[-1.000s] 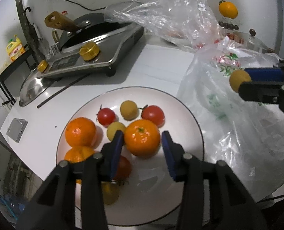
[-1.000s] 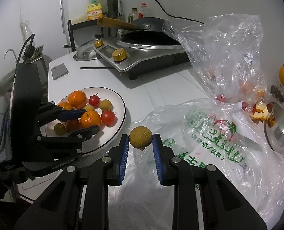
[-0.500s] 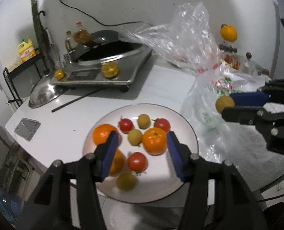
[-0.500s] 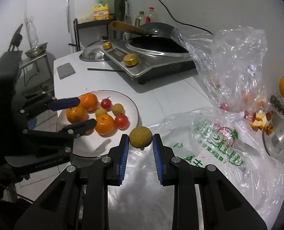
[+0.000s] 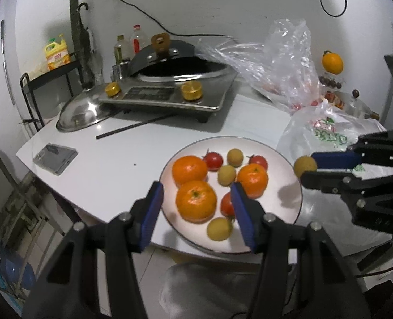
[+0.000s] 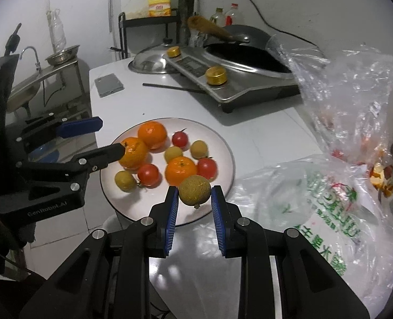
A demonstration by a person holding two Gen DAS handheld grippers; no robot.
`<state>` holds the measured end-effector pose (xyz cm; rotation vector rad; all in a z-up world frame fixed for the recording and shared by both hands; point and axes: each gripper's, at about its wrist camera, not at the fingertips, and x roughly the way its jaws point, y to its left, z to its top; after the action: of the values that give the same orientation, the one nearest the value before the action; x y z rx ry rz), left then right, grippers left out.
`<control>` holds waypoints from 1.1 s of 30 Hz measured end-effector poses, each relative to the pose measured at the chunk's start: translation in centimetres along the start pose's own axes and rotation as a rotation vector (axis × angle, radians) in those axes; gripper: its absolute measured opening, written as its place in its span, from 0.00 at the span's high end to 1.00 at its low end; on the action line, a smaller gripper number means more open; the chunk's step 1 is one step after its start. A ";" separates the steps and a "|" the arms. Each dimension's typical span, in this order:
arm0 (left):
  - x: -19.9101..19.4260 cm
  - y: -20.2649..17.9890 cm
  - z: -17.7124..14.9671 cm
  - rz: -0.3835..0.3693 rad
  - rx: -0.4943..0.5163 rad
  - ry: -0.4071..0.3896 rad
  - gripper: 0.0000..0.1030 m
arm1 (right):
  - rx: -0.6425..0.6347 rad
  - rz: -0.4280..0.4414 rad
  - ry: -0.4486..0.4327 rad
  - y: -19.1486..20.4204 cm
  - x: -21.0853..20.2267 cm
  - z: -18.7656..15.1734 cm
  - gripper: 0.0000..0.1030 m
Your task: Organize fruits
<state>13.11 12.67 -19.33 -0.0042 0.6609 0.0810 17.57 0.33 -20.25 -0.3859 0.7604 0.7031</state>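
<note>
Your right gripper [image 6: 194, 202] has its jaws clenched on a small brown round fruit [image 6: 195, 193], a longan by the look, held over the near-right rim of the plate [image 6: 224, 143]. So the drop spot lies just ahead and below the jaws: bare plate w/ a tomato [image 6: 206, 168] and an orange [image 6: 181, 172] just beyond. The fruit is round, no long axis to mind.

Your left gripper [image 5: 196, 207] has its jaws released, just been opening, nothing pressed btwn them; it hangs over the plate's near-left edge above the oranges. Right hand is the one that matters here, left's only nearby. Bags [image 6: 329, 207] sit to the right on the worktop [image 6: 263, 138].
</note>
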 end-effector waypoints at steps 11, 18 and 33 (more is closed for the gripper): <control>0.4 2.3 -1.1 -0.006 -0.032 0.004 0.47 | -0.017 0.042 0.062 2.6 3.4 0.1 0.73; 0.7 3.3 -1.5 -0.005 -0.045 0.011 0.47 | -0.025 0.054 0.094 3.6 5.2 0.2 0.73; -0.1 3.6 -1.9 0.001 -0.044 0.004 0.47 | 0.007 0.057 0.113 3.8 5.9 0.0 0.73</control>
<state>11.57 16.14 -20.68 -0.0466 0.6625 0.0967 17.92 5.62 -24.84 -0.4013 0.8836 0.7362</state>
